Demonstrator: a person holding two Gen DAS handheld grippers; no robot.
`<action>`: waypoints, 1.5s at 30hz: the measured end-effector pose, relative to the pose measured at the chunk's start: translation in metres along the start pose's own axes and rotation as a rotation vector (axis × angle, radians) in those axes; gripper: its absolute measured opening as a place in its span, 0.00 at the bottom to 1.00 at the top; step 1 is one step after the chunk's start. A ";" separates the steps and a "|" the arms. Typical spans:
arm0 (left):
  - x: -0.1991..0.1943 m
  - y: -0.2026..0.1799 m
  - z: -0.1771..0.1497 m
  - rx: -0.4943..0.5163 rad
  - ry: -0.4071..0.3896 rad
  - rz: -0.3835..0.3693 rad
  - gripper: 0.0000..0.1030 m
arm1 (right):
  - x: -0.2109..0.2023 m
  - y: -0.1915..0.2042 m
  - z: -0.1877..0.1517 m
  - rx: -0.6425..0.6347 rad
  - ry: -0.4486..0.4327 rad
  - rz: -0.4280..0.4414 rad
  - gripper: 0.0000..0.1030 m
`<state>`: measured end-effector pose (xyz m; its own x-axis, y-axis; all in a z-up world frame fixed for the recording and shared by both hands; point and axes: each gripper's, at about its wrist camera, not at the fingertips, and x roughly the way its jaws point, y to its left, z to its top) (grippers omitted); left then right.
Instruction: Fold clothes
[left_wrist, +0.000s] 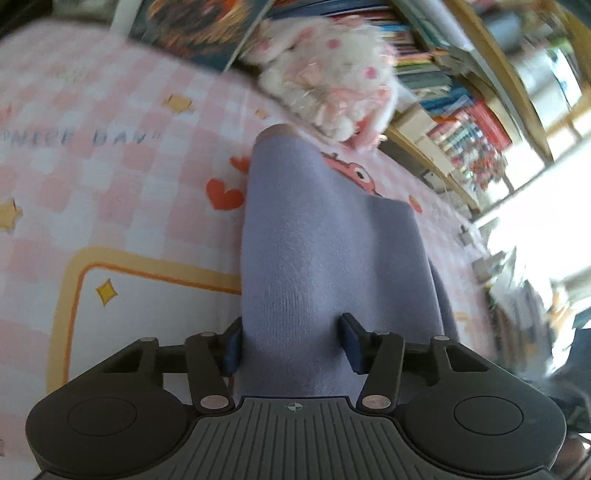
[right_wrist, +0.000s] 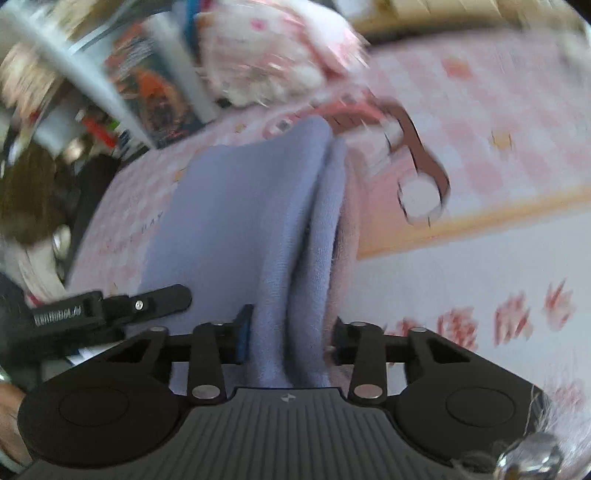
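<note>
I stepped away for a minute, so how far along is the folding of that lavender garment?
Midway. Done: the lavender garment already shows doubled layers with a crease. In hand: the left gripper and right gripper each clamp its fabric above the pink checkered sheet. Left: laying it flat and finishing.

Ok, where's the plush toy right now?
The plush toy sits on the pink checked bedspread against the bookshelf, just beyond the far end of the lavender garment; in the right wrist view it's top centre.
</note>
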<state>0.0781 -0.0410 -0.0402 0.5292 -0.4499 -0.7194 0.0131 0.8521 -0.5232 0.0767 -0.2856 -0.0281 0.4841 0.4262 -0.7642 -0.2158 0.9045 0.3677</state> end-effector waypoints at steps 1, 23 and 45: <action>-0.002 -0.005 -0.002 0.027 -0.008 0.014 0.50 | -0.002 0.007 -0.002 -0.060 -0.011 -0.024 0.32; -0.029 -0.009 -0.011 0.012 -0.092 -0.041 0.46 | -0.025 0.007 -0.012 0.004 -0.092 0.021 0.29; -0.065 -0.075 -0.045 0.095 -0.230 0.015 0.46 | -0.085 0.000 -0.036 -0.180 -0.229 0.052 0.29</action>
<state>0.0047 -0.0880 0.0253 0.7091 -0.3734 -0.5981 0.0776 0.8845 -0.4601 0.0049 -0.3217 0.0181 0.6425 0.4765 -0.6001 -0.3826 0.8780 0.2875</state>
